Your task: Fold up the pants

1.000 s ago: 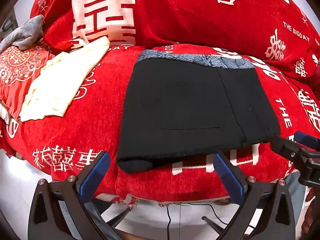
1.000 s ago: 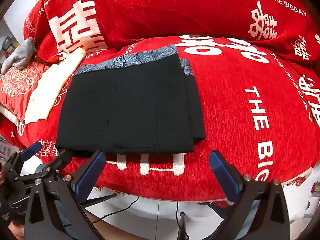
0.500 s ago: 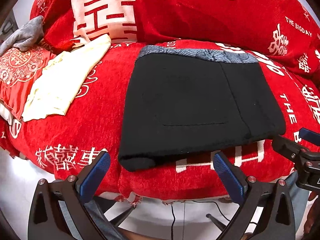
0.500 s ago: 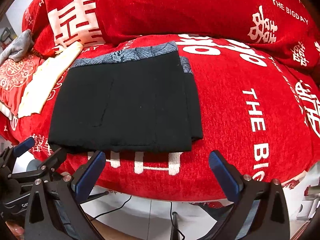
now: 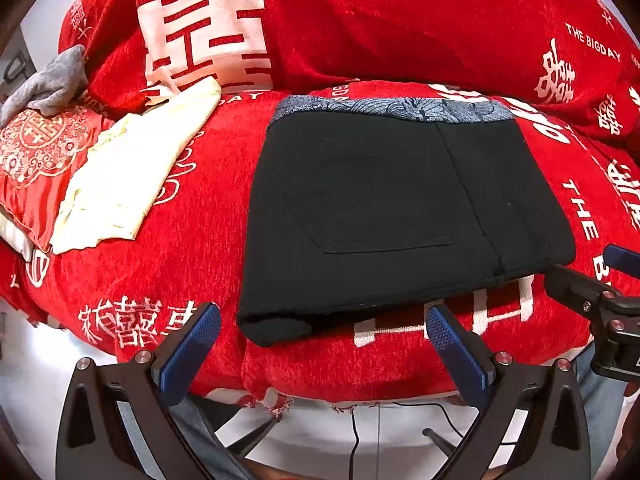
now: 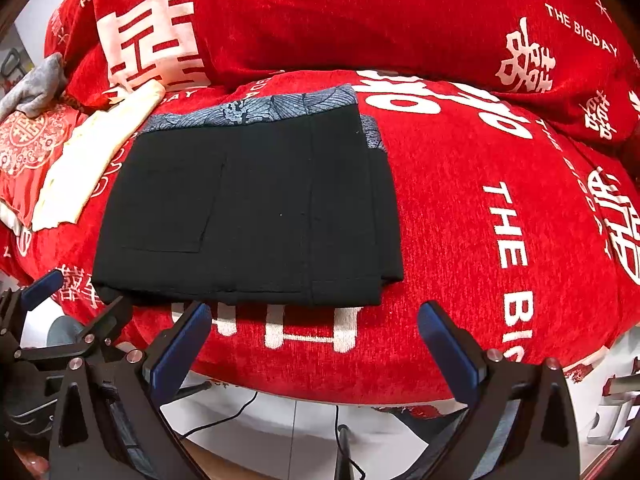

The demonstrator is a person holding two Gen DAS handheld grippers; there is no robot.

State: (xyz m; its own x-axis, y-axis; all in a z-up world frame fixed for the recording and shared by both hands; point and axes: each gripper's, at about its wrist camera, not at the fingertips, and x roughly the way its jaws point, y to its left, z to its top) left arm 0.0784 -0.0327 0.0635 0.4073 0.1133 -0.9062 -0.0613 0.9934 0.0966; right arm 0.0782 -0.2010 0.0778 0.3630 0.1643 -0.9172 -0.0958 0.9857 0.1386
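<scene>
Across both wrist views I see a red chenille cover (image 5: pixel 132 280) with white Chinese characters and "THE BIGDAY" lettering spread over a cushioned seat and its backrest, and on the seat lie the black pants (image 5: pixel 400 216), folded into a compact, roughly rectangular stack. From my left camera the blue-grey patterned waistband lining (image 5: pixel 392 106) runs along the far edge of the stack, a stitched back pocket faces up, and the rounded fold sits at the near left corner. Left of the pants, well apart from them, a cream-yellow cloth (image 5: pixel 128 176) lies partly on a red embroidered pillow (image 5: pixel 36 152), and a grey garment (image 5: pixel 44 84) is bunched at the far left. My left gripper (image 5: pixel 320 344) hangs off the front edge of the seat with its jaws spread wide and nothing between them; the near edge of the pants sits just beyond the blue pads, not touching either one. My right gripper (image 6: pixel 312 340) is likewise spread and empty, its left pad just short of the stack's front edge and the pants' near right corner lying ahead of the gap. At the left edge of the right view I can see the other gripper near the pants' near left corner.
</scene>
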